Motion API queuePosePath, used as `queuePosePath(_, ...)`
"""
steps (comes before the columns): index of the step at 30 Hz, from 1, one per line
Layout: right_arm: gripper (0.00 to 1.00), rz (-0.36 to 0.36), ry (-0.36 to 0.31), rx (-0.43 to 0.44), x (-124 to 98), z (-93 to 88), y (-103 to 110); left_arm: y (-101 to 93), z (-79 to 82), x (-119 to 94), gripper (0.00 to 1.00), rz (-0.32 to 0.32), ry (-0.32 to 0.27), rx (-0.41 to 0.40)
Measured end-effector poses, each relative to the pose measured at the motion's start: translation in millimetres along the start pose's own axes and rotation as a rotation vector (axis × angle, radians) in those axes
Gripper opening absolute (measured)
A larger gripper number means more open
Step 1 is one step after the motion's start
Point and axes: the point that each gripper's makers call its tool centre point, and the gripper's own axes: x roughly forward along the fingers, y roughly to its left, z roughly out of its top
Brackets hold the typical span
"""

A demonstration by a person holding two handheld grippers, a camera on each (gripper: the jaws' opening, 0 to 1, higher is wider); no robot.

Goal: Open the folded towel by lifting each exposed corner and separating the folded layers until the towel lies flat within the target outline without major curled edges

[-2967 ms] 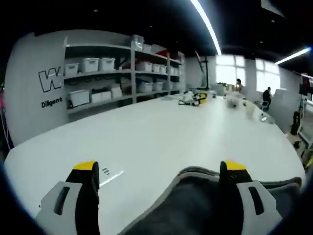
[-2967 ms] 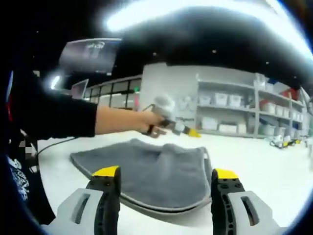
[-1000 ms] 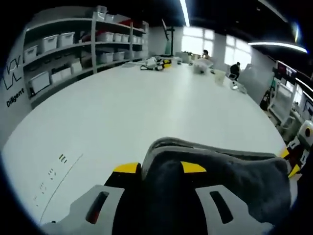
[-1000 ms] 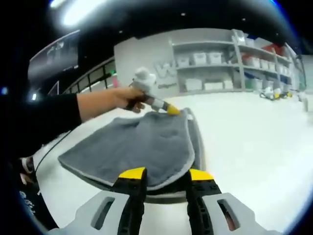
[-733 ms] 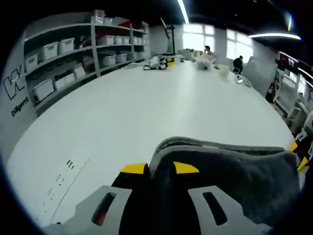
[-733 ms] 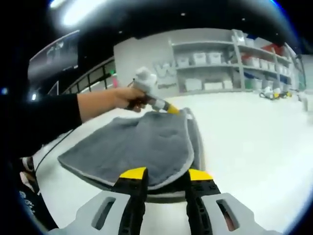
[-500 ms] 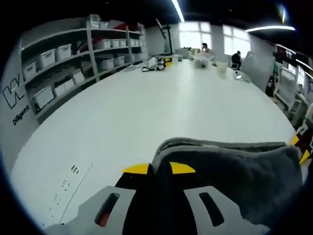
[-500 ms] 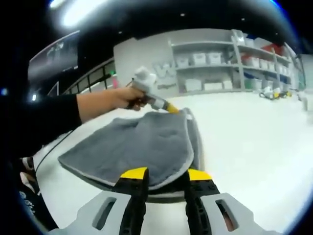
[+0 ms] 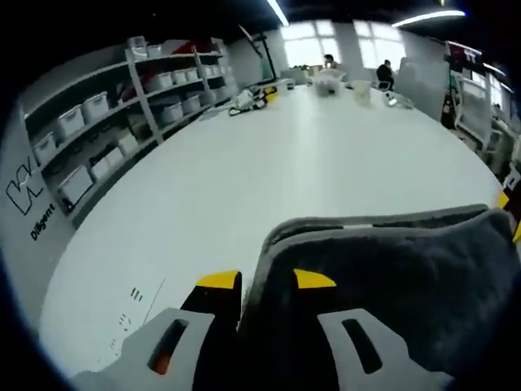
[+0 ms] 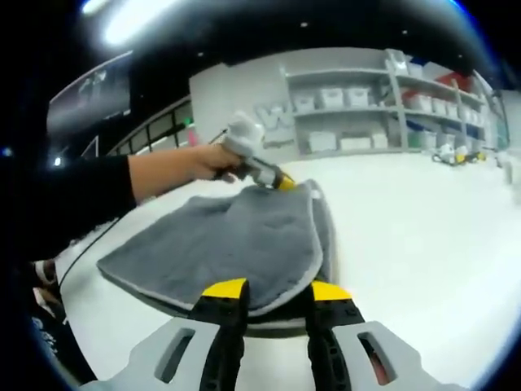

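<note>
On the white table (image 10: 423, 244) your right tool (image 10: 277, 292) pinches the gray towel's (image 10: 236, 236) near corner, your left tool (image 9: 264, 281) pinches the far one, so lift both together.

Right gripper (image 10: 277, 295) pinches near edge of folded grey terry towel (image 10: 236, 236) on white table (image 10: 423, 236); left gripper (image 10: 281, 182) at far corner.

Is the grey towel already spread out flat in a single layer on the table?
No, the towel still lies folded, its upper layer stacked over lower ones along the near edge.
</note>
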Motion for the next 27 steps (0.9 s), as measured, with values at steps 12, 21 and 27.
queuePosePath(12,0.22,-0.002,0.0,-0.011,1.1,0.1,0.3,-0.1,4.4,-10.0,0.04,0.003,-0.005,0.028)
queuePosePath(21,0.11,-0.021,-0.005,-0.023,2.1,1.2,-2.9,-1.2,9.8,-17.0,0.01,-0.002,-0.034,0.05)
queuePosePath(27,0.02,-0.029,-0.029,-0.028,0.7,5.0,-4.6,3.3,17.0,-24.7,0.01,0.003,-0.068,0.038)
